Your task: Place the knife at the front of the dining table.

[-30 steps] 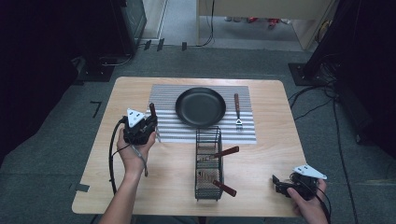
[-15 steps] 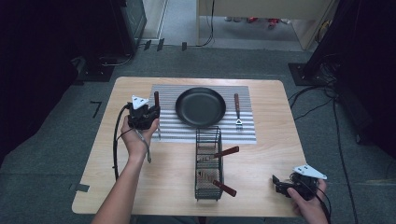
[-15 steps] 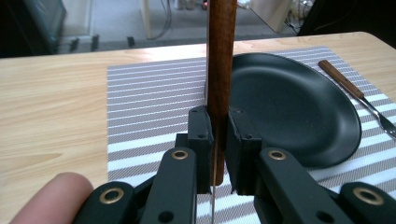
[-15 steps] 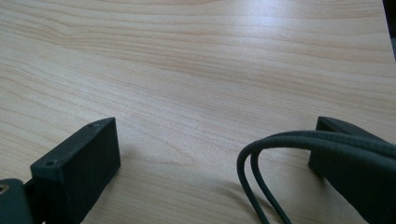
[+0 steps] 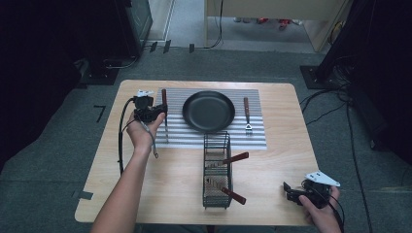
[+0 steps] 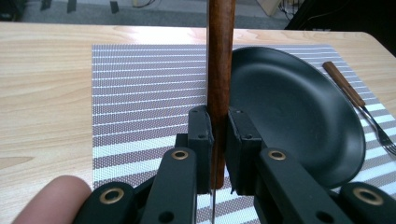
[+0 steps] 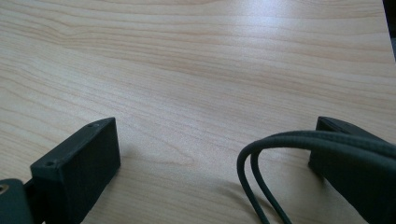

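We grip a knife (image 5: pixel 165 111) in the left gripper (image 5: pixel 154 114), jaws clamped on its wooden handle where it meets the blade, its long axis running away from us along the left strip of the striped mat (image 5: pixel 257 138), parallel to the mat's side edge and just left of the black plate (image 5: pixel 209 111). The plate rim is the near obstacle on the right; the fork (image 5: pixel 247 114) lies beyond the plate, and the wire caddy (image 5: pixel 216 170) stands nearer us. Our right gripper (image 5: pixel 297 193) rests well apart at the table's near right corner, jaws wide open and empty.
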`<state>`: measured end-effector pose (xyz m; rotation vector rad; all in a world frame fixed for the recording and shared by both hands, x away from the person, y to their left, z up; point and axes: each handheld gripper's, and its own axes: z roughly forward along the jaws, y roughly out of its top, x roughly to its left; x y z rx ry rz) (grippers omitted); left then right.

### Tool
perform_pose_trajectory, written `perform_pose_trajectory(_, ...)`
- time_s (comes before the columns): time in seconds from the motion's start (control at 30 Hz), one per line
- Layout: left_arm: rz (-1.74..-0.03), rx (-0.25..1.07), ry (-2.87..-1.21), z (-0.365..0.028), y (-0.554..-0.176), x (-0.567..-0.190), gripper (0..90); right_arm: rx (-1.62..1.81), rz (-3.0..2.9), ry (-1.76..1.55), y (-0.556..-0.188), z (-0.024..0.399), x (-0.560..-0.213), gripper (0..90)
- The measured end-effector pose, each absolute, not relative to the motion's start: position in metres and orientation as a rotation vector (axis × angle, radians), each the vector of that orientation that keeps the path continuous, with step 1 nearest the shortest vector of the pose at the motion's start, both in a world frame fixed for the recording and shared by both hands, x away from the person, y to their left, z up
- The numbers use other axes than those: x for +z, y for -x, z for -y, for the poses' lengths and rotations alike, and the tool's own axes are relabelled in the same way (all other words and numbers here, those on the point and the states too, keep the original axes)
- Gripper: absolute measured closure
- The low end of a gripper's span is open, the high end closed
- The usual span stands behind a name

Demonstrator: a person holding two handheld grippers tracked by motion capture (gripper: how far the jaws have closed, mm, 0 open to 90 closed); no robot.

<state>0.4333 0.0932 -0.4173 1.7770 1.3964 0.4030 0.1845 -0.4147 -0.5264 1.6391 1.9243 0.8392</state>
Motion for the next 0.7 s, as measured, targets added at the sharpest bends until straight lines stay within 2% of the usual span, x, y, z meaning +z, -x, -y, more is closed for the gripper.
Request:
perform_pose_trajectory(0.47, -1.536, 0.320, -1.779, -0.078, -0.498, -0.454, 82.0, 0.844, -1.925, -1.640, -0.185, 0.415, -0.526, 1.4)
perform_pose_trajectory(0.7, -1.580, 0.237, -1.794, -0.070, -0.526, -0.478, 82.0, 0.842, -1.924, -1.640, -0.185, 0.415, -0.526, 1.4)
